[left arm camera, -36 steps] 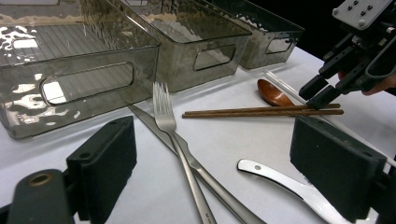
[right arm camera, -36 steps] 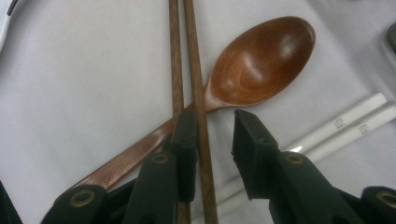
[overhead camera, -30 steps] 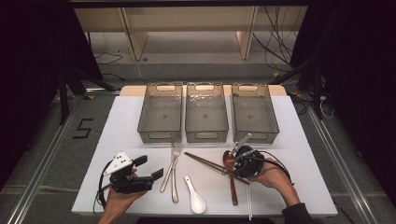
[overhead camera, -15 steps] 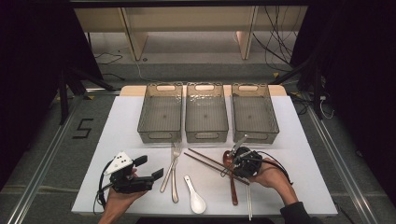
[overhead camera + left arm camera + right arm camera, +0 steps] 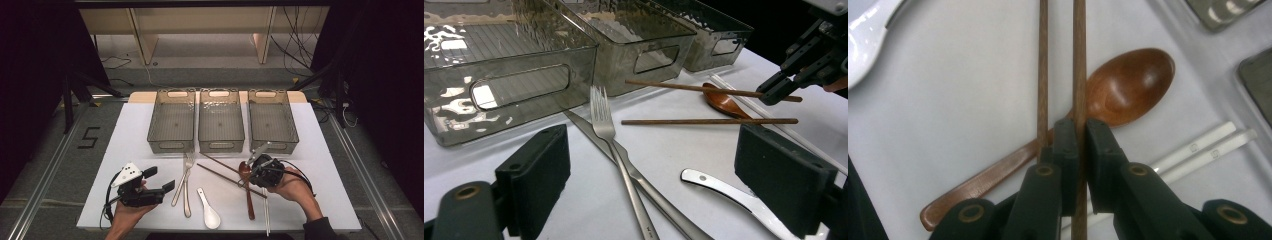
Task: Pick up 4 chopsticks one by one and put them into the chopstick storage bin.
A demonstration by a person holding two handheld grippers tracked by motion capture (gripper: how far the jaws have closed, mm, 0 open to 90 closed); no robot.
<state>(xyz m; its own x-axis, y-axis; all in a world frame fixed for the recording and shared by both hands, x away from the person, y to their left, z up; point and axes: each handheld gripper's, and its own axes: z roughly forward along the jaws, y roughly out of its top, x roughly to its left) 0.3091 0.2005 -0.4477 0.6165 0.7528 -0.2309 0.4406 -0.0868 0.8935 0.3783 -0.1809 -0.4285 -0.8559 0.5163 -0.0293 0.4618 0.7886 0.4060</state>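
Note:
My right gripper point(image 5: 1079, 145) is shut on one brown wooden chopstick point(image 5: 1079, 60); its jaws have just been closing around it. The second wooden chopstick point(image 5: 1043, 75) lies just beside the left jaw, and a wooden spoon point(image 5: 1128, 85) lies underneath both. In the high view the right gripper point(image 5: 254, 171) sits low over the table near the front of the right bin. My left gripper point(image 5: 159, 179) rests open at the front left, with nothing between its pads point(image 5: 536, 172), and it faces a steel fork point(image 5: 604, 125) and the chopsticks.
Three empty clear bins point(image 5: 171, 145) point(image 5: 221, 145) point(image 5: 274, 145) stand in a row behind the cutlery. A second steel utensil point(image 5: 186, 200), a white ceramic spoon point(image 5: 210, 212) and white chopsticks point(image 5: 266, 215) lie on the white table point(image 5: 325, 190).
Hardly anything differs: the right hand has shifted slightly at the wooden chopsticks, and the left gripper has kept still.

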